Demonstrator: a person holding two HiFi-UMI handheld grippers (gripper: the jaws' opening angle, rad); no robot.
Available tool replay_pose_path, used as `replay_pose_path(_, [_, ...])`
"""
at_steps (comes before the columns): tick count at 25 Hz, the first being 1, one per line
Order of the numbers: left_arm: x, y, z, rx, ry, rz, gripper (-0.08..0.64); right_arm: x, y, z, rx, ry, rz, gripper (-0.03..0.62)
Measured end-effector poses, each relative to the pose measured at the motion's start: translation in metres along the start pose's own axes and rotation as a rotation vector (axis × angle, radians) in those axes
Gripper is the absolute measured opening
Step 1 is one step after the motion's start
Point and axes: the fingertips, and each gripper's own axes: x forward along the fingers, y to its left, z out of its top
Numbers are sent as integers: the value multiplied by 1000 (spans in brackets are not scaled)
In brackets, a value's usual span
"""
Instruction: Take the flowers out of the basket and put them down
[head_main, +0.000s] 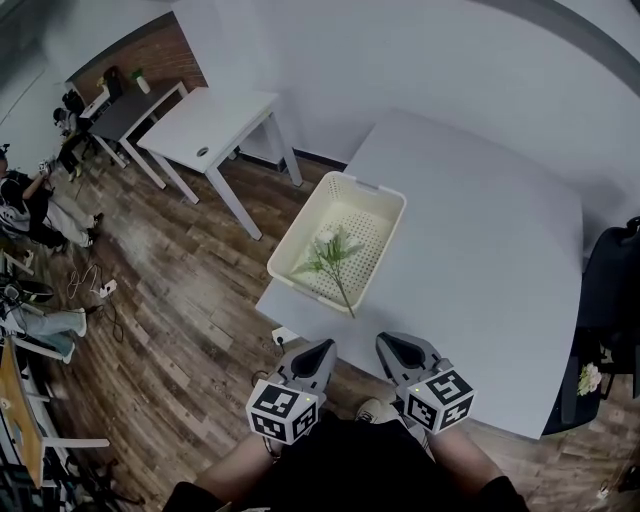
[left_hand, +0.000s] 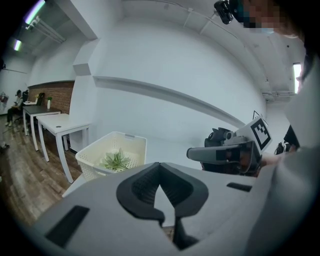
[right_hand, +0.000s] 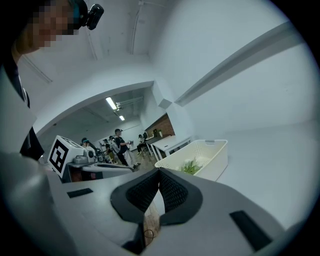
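- Cream perforated plastic basket (head_main: 388, 240) sits on the near left corner of a white table (head_main: 480, 260), with one corner jutting past the table edge
- Flowers (head_main: 333, 252) lie on the basket's floor: green leaves with pale blossoms, and a thin stem that runs to the near rim
- Neither tool touches the flowers or the basket, and both are held well short of them, close to the person's body and off the table's near edge, above the wood floor (head_main: 180, 300)
- Left gripper (head_main: 322, 348) points towards the basket; in the left gripper view its dark pads (left_hand: 145, 186) meet at the tips, clenched on nothing
- Right gripper (head_main: 390, 342) is just beside it and roughly parallel; in the right gripper view its ribbed pads (right_hand: 172, 192) are likewise pressed together, with nothing between them
- From the left gripper view the basket (left_hand: 112, 150) stands ahead and to the left with the flowers (left_hand: 116, 160) showing over its rim, and the right gripper (left_hand: 225, 152) shows at the right
- From the right gripper view the basket (right_hand: 200, 160) stands ahead and to the right, with the left gripper (right_hand: 100, 167) at the left
- Beyond the basket, a second white table (head_main: 215, 120) stands on the floor, and seated people (head_main: 25, 205) are at the far left of the room
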Motion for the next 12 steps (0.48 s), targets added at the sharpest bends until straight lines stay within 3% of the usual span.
replay_pose_path(7, [8, 8, 10, 17, 1, 8, 6, 9, -8, 5, -1, 7, 0, 23])
replay_pose_path(12, [14, 22, 12, 34, 21, -25, 6, 23, -9, 1, 20, 35, -3, 23])
